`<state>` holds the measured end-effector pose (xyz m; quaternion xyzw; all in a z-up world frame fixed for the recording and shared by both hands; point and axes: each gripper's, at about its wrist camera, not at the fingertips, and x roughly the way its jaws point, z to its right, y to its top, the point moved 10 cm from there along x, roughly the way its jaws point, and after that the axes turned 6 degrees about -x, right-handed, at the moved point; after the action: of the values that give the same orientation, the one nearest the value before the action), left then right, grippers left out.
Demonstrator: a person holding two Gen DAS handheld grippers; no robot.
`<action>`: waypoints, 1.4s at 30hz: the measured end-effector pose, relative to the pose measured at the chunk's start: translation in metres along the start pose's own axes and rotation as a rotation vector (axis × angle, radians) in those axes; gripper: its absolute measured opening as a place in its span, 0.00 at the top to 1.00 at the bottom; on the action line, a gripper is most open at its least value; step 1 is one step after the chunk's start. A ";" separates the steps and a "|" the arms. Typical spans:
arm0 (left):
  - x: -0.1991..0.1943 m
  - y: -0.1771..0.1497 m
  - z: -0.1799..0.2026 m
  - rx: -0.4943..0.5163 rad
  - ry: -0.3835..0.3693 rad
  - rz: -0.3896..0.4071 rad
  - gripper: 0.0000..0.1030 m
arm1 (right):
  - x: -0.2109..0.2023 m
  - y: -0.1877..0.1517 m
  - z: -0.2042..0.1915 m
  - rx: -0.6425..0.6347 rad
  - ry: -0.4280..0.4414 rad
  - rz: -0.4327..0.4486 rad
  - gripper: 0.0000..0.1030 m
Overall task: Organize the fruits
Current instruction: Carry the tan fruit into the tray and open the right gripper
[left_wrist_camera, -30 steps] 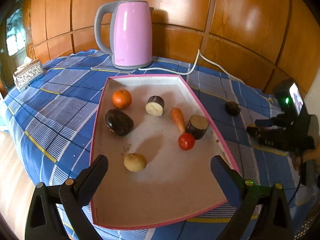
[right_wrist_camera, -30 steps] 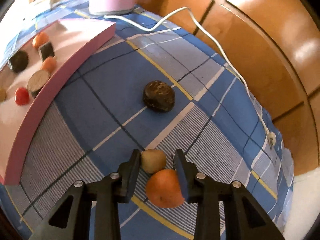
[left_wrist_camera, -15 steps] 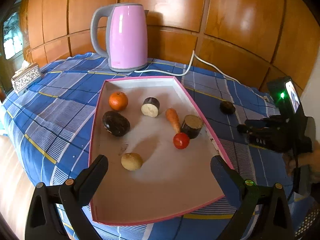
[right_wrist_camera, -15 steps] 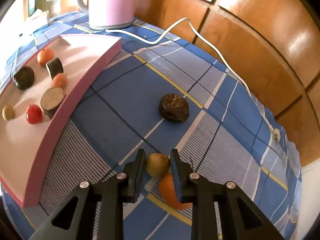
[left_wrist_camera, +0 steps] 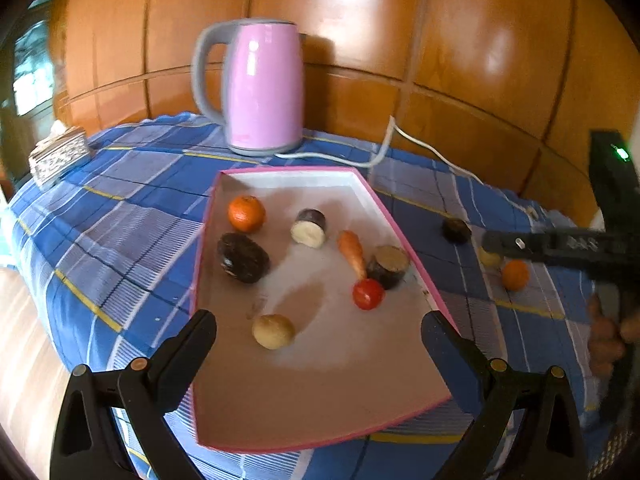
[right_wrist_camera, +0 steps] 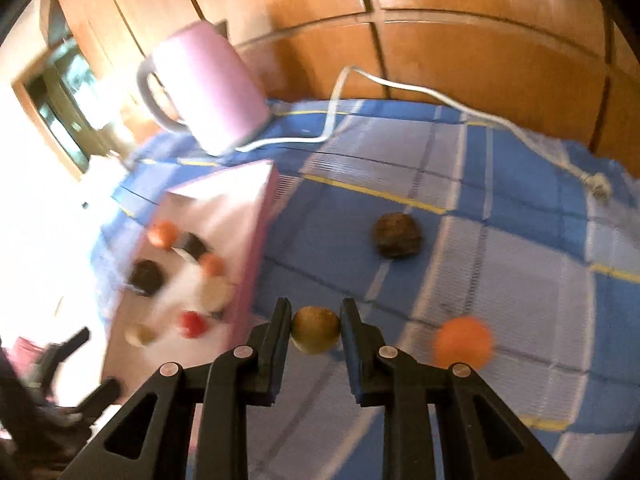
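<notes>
Between the pads of the right tool (right_wrist_camera: pixel 315 322) sits a small yellow-green fruit (right_wrist_camera: pixel 315 330), clamped and apparently lifted clear of the desk (right_wrist_camera: pixel 520 264), the tool tilted steeply down. Left tool (left_wrist_camera: pixel 318 334) hangs with jaws wide apart and empty over the pink tray (left_wrist_camera: pixel 400 220). Seven items already lie in the tray; an orange fruit (right_wrist_camera: pixel 464 342) and a dark fruit (right_wrist_camera: pixel 397 235) remain on the desk.

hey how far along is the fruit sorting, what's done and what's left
Done: seven pieces lie in the pink tray. In hand: the right gripper is shut on a small yellow-green fruit. Left on the cloth: an orange and a dark brown fruit. The left gripper is open, empty.
</notes>
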<state>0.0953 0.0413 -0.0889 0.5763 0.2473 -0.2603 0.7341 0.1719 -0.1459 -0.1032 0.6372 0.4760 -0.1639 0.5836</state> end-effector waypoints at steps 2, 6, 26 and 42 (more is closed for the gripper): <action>-0.003 0.006 -0.009 -0.037 0.013 0.022 0.00 | -0.003 -0.001 -0.012 0.023 0.064 0.010 0.76; -0.011 0.022 -0.035 -0.104 0.076 0.089 0.00 | -0.003 -0.005 -0.033 0.041 0.146 -0.002 0.76; 0.003 0.017 -0.085 -0.190 0.167 0.035 0.00 | 0.046 0.022 -0.122 0.004 0.188 -0.022 0.71; -0.002 0.014 -0.033 -0.056 0.057 0.024 0.00 | 0.006 -0.008 -0.072 -0.003 -0.033 0.047 0.71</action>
<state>0.1015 0.0762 -0.0845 0.5655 0.2686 -0.2279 0.7458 0.1434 -0.0797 -0.0929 0.6446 0.4516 -0.1600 0.5958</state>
